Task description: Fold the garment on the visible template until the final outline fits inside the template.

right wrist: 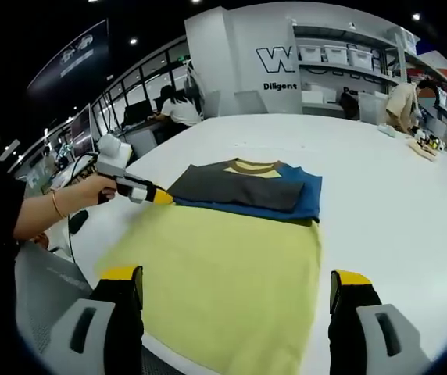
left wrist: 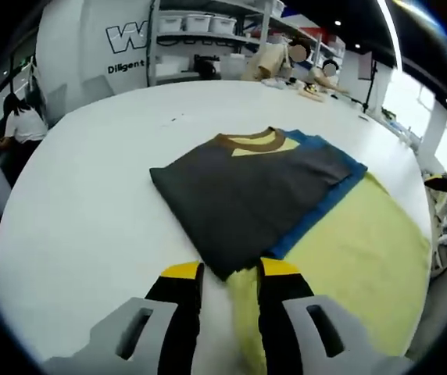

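On the white counter [right wrist: 380, 180] we see the garment [right wrist: 243, 187], grey and blue with a brown collar, folded on the far end of the yellow template [right wrist: 223, 273]. Our left hand-held gripper [left wrist: 229, 275] sits at the garment's near corner, jaws narrowly apart; we cannot tell whether they pinch the cloth. In the right gripper view, a hand [right wrist: 91, 190] carries it. Our right hand-held gripper [right wrist: 235, 285] is wide open above the template's near edge, holding nothing.

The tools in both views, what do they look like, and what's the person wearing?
Each tool, left tool and right tool, has two black jaws with yellow tips on light grey slotted mounts. The left tool's body is pale grey. The hand holding it wears a thin bracelet.
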The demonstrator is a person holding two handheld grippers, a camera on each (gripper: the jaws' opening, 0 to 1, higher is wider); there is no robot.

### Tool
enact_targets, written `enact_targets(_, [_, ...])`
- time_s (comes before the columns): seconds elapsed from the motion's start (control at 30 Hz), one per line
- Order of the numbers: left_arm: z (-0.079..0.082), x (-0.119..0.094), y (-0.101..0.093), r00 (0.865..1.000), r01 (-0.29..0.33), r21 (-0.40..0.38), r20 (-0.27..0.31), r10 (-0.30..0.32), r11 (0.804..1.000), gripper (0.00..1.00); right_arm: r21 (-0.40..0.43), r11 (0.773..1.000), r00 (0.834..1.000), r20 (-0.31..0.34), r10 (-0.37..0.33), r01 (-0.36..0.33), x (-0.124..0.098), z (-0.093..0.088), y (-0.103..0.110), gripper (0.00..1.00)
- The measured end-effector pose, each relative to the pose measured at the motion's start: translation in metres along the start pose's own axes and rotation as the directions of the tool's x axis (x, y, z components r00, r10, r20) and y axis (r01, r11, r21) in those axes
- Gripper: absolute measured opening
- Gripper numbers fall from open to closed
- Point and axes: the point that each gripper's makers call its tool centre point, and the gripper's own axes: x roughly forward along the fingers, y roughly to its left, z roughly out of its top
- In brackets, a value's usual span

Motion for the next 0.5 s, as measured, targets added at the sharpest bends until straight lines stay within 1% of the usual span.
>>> enact_targets(0.07, [-0.0004,0.0004,0.0033,1.0,-0.014,0.015,0.006,0.014,1.0,0.16,-0.001,1.0,1.0,-0.001,-0.001,0.001,-0.0001,-0.0002,0.0004,0.99])
enact_targets(0.17, [-0.0009,0.0007,0.0032,1.0,-0.011,0.006,0.007,0.011,1.0,0.12,0.002,1.0,1.0,-0.001,-0.005,0.005,-0.0006,-0.0006,-0.0002,0.99])
enact_targets(0.27, [-0.0023,0.0004,0.0029,1.0,-0.01,0.033,0.005,0.01,0.999,0.07,0.002,1.0,1.0,-0.002,-0.009,0.009,-0.0011,-0.0014,-0.0011,0.98])
enact_targets(0.37, [-0.0033,0.0005,0.0026,1.0,-0.014,0.043,0.006,0.014,0.999,0.06,0.002,1.0,1.0,-0.004,-0.01,0.01,-0.0017,-0.0025,-0.0008,0.98])
enact_targets(0.5, [-0.003,-0.0006,0.0053,0.999,-0.042,0.06,0.005,0.042,0.997,0.06,0.0,1.0,1.0,-0.008,-0.011,0.011,-0.003,-0.0038,-0.001,0.98])
